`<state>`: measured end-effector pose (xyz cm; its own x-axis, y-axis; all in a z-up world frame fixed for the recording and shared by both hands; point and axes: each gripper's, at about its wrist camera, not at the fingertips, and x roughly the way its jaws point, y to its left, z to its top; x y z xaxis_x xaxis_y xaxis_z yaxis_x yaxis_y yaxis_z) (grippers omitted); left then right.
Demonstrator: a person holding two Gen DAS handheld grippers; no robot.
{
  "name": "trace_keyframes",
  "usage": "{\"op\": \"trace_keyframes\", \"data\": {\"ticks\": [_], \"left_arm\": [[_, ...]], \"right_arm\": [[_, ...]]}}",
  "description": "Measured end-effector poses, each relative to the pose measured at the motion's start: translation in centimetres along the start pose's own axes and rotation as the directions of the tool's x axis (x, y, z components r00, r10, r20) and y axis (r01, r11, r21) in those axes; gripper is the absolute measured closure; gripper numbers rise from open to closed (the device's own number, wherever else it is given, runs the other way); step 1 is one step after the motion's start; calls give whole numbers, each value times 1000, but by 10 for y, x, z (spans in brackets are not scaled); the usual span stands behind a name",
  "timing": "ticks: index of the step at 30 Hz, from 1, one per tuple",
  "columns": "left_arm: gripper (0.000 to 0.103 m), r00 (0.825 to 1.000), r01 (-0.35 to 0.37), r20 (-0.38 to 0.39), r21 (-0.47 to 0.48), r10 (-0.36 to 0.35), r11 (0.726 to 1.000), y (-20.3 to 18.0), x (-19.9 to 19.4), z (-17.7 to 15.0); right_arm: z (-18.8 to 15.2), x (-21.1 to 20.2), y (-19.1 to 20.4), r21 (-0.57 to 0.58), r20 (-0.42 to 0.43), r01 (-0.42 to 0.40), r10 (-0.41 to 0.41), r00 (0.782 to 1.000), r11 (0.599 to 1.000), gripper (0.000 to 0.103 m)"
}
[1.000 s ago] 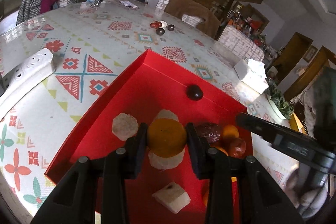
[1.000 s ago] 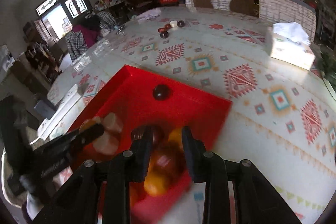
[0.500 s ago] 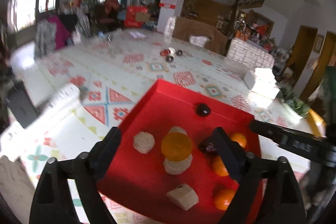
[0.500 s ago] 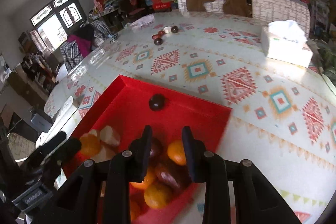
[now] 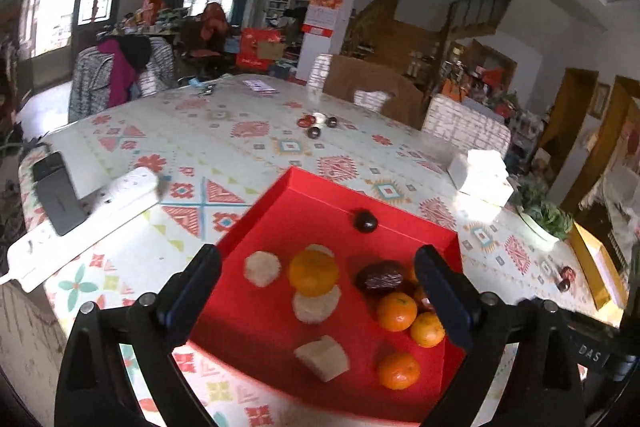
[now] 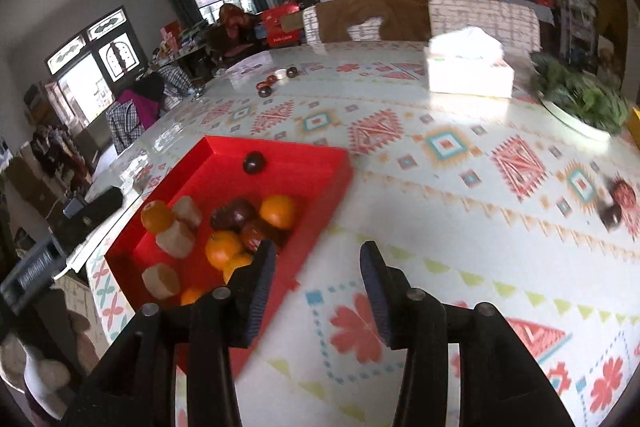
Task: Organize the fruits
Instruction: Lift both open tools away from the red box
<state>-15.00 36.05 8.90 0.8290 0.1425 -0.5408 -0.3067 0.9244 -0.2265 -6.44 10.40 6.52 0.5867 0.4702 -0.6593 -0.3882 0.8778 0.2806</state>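
A red tray (image 5: 304, 183) on the patterned table holds several oranges (image 5: 396, 311), white pieces (image 5: 262, 268), a wrinkled dark date (image 5: 379, 277) and a round dark fruit (image 5: 365, 220). My left gripper (image 5: 318, 267) hovers above the tray's near side with its jaws opening wide. One orange (image 5: 313, 277) rests free on white pieces below them. My right gripper (image 6: 318, 259) is over the tablecloth just right of the tray (image 6: 280, 147), jaws opening with nothing between them. A red and a dark small fruit (image 6: 618, 201) lie on the cloth to the right.
More small fruits (image 6: 276, 83) sit far across the table. A tissue box (image 6: 468, 67) and a dish of greens (image 6: 580, 107) stand at the back right. A white power strip (image 5: 88, 215) and a dark phone (image 5: 56, 195) lie left of the tray. Chairs ring the far side.
The left gripper let go of the orange, spread wide and drew back upward. The right gripper swung right, off the fruit pile to the cloth beside the tray, and its jaws parted.
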Motion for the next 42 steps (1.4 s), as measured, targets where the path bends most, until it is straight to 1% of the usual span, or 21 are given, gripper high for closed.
{"op": "trace_keyframes", "data": {"ticks": [2,5,8,12,15,20,23,26,32,42], "left_arm": [[6,999,-54,4,-21,54,998,8,-5,1],[6,995,-97,8,-61,98,993,19,-11,2],[6,994,-106,0,-65,107,992,17,-16,0],[6,993,-116,-10,27,116,993,-16,-17,-6],[6,993,-115,-5,116,116,987,-47,-20,-14],[6,995,-100,5,261,102,960,-98,-26,-29],[6,995,-97,10,312,99,945,-117,-29,-37],[6,996,-87,7,338,90,937,-127,-31,-40],[6,999,-50,-3,346,54,937,-139,-36,-43],[6,999,-35,-21,397,48,917,-159,-33,-54]], "right_arm": [[-5,-7,-10,20,4,0,0,1000,1000,55],[-13,-18,-26,52,19,1,-2,1000,999,55],[-21,-27,-42,87,28,-3,1,1000,996,52],[-30,-36,-59,131,31,-15,11,999,991,52],[-35,-46,-66,141,44,-16,10,999,990,51],[-42,-59,-80,154,58,-6,-4,998,988,48],[-47,-66,-90,175,68,-1,-11,998,985,46],[-50,-71,-98,194,74,0,-15,997,981,46],[-56,-76,-105,204,79,-5,-11,997,979,46],[-60,-82,-116,224,85,1,-21,996,975,46]]}}
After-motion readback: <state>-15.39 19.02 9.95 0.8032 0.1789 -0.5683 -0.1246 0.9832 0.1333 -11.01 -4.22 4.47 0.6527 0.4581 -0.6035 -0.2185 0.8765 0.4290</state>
